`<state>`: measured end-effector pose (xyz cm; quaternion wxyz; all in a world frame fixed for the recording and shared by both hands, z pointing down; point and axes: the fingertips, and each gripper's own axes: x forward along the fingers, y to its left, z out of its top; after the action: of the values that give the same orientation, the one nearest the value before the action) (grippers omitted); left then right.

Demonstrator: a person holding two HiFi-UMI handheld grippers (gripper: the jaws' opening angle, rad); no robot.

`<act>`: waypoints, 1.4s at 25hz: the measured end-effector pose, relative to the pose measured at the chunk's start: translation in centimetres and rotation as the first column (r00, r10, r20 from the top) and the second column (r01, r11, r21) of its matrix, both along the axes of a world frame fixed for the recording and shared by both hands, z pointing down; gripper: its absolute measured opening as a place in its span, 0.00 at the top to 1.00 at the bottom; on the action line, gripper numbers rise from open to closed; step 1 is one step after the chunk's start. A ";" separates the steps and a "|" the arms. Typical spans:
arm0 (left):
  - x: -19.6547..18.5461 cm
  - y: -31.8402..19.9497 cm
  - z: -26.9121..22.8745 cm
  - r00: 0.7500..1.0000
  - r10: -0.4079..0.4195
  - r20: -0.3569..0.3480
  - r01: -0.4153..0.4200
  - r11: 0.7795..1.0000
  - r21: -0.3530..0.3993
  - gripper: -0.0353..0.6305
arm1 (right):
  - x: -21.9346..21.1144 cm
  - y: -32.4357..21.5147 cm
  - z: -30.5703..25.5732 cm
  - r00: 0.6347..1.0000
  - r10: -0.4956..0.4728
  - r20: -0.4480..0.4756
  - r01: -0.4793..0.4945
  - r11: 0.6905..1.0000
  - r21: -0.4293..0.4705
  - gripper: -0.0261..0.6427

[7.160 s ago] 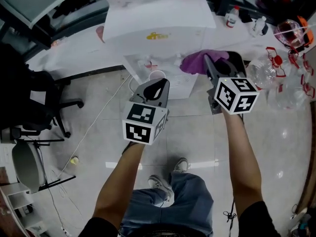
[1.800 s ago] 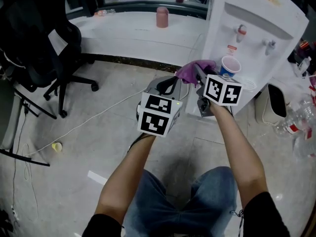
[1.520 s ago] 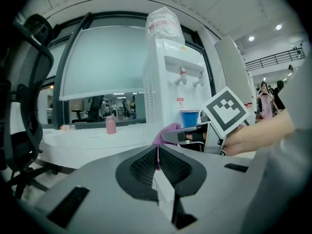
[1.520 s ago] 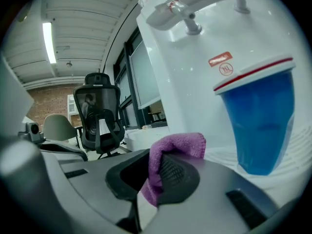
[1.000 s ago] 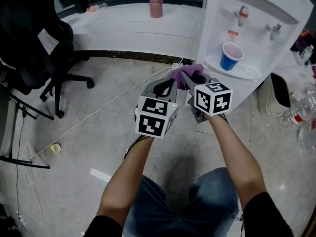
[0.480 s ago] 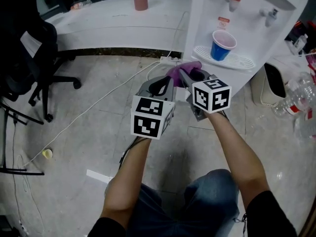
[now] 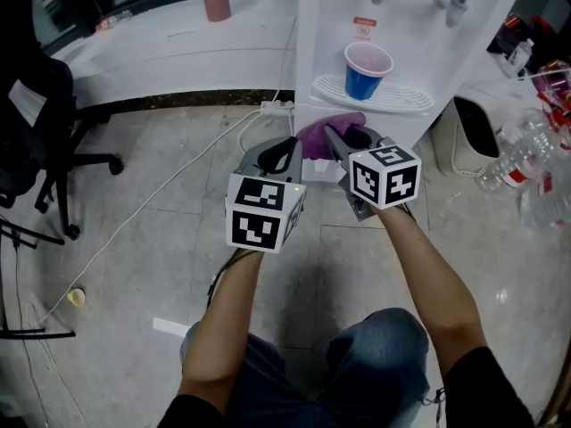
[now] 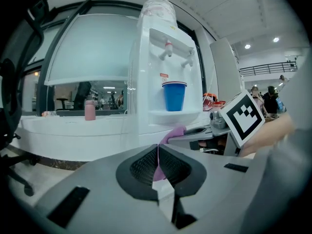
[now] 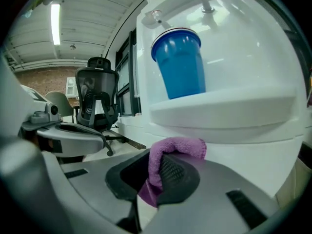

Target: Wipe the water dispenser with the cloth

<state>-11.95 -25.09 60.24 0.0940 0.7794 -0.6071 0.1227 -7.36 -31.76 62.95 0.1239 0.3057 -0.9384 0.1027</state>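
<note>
At the upper left of the head view a black office chair (image 7: pixel 40 123) stands on the tiled floor (image 7: pixel 107 364), and a small paper cup (image 7: pixel 76 297) lies at the lower left, near a white cable (image 7: pixel 178 181) that runs slantwise up toward the centre. Along the top a white desk (image 7: pixel 152 56) carries a pink bottle (image 7: pixel 214 1). In the middle of the frame the left tool (image 7: pixel 287 145) is held out on a bare forearm, its marker cube (image 7: pixel 259 214) toward the camera; in its own view the two jaws stand pressed together with nothing between them, and a strip of purple shows through beyond them. Just to its right lies the purple cloth (image 7: pixel 312 134), bunched at the tip of the right tool (image 7: pixel 337 137), whose jaws are clamped on it; the right gripper view shows the fabric folded over one ribbed pad. The cloth sits low against the front of the white water dispenser (image 7: pixel 415 38), right below the drip tray (image 7: pixel 401 96); whether it touches the casing I cannot tell. A blue cup (image 7: pixel 364 68) stands upright on that tray under the taps. At the right edge several clear plastic bottles (image 7: pixel 500 163) lie on the floor
</note>
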 end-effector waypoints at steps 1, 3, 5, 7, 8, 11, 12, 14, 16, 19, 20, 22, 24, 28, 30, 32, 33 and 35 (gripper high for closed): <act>0.3 -0.1 0.0 1.000 0.006 -0.001 -0.006 1.000 0.001 0.91 | 0.6 -0.1 0.1 1.000 0.009 -0.003 -0.009 1.000 0.000 0.90; 1.0 -0.5 0.1 1.000 0.020 0.000 -0.020 1.000 0.003 0.91 | 1.9 -0.4 0.3 0.999 0.032 -0.006 -0.032 1.000 0.000 0.90; 1.7 -0.8 0.2 0.999 0.035 0.008 -0.035 0.999 0.002 0.91 | 3.4 -0.7 0.4 0.998 0.055 -0.008 -0.055 0.998 0.001 0.90; 2.3 -1.3 0.2 0.999 0.047 0.017 -0.047 0.999 0.006 0.91 | 5.1 -1.1 0.4 0.997 0.080 -0.012 -0.080 0.997 0.005 0.90; 2.5 -1.5 0.2 0.999 0.051 0.017 -0.051 0.999 0.011 0.91 | 5.9 -1.2 0.5 0.996 0.093 -0.015 -0.093 0.996 0.007 0.90; 3.5 -2.0 0.6 0.998 0.064 0.004 -0.064 0.998 0.008 0.91 | 8.4 -1.8 0.5 0.991 0.129 -0.026 -0.128 0.992 0.014 0.90; 3.9 -2.2 0.6 0.997 0.072 0.003 -0.072 0.997 0.007 0.91 | 9.2 -2.0 0.4 0.989 0.143 -0.024 -0.143 0.990 0.015 0.90; 4.8 -2.5 0.7 0.996 0.086 0.000 -0.086 0.996 0.009 0.91 | 10.7 -2.5 0.2 0.985 0.169 -0.021 -0.168 0.986 0.017 0.90; 5.5 -2.7 0.7 0.996 0.094 -0.011 -0.094 0.996 0.011 0.91 | 11.9 -2.9 0.0 0.982 0.189 -0.021 -0.189 0.982 0.023 0.90; 6.2 -2.9 1.1 0.995 0.097 -0.028 -0.097 0.995 0.005 0.91 | 13.7 -3.6 -0.5 0.975 0.223 -0.012 -0.223 0.975 0.026 0.90; 6.4 -2.9 1.2 0.995 0.098 -0.030 -0.098 0.995 0.002 0.91 | 14.4 -3.8 -0.7 0.972 0.236 -0.006 -0.236 0.972 0.024 0.90; 6.7 -2.9 1.1 0.995 0.101 -0.026 -0.100 0.995 0.002 0.91 | 15.7 -4.3 -0.9 0.965 0.261 0.002 -0.261 0.965 0.020 0.90; 6.8 -2.8 1.1 0.995 0.102 -0.014 -0.102 0.995 0.006 0.91 | 16.9 -4.8 -0.9 0.959 0.282 0.002 -0.282 0.959 0.019 0.90; 6.2 -2.7 1.7 0.995 0.096 0.006 -0.096 0.995 -0.003 0.91 | 18.1 -5.4 -0.8 0.954 0.300 0.001 -0.300 0.954 0.017 0.90; 5.8 -2.7 2.0 0.996 0.088 -0.005 -0.088 0.996 -0.010 0.91 | 17.9 -5.4 -0.9 0.954 0.299 0.007 -0.299 0.954 0.015 0.90; 5.5 -2.7 2.3 0.997 0.081 -0.011 -0.082 0.997 -0.013 0.91 | 17.6 -5.1 -1.0 0.956 0.293 0.013 -0.293 0.956 0.017 0.90; 5.4 -2.7 2.4 0.997 0.079 -0.009 -0.080 0.997 -0.015 0.91 | 17.4 -4.8 -1.1 0.958 0.286 0.018 -0.286 0.958 0.019 0.90; 5.1 -2.6 2.7 0.997 0.078 -0.001 -0.078 0.997 -0.018 0.91 | 16.7 -3.9 -1.5 0.965 0.261 0.031 -0.261 0.965 0.029 0.90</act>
<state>-6.82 -27.70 62.96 0.0964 0.8016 -0.5752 0.1314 9.30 -35.63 61.41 0.0915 0.4272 -0.8931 0.1069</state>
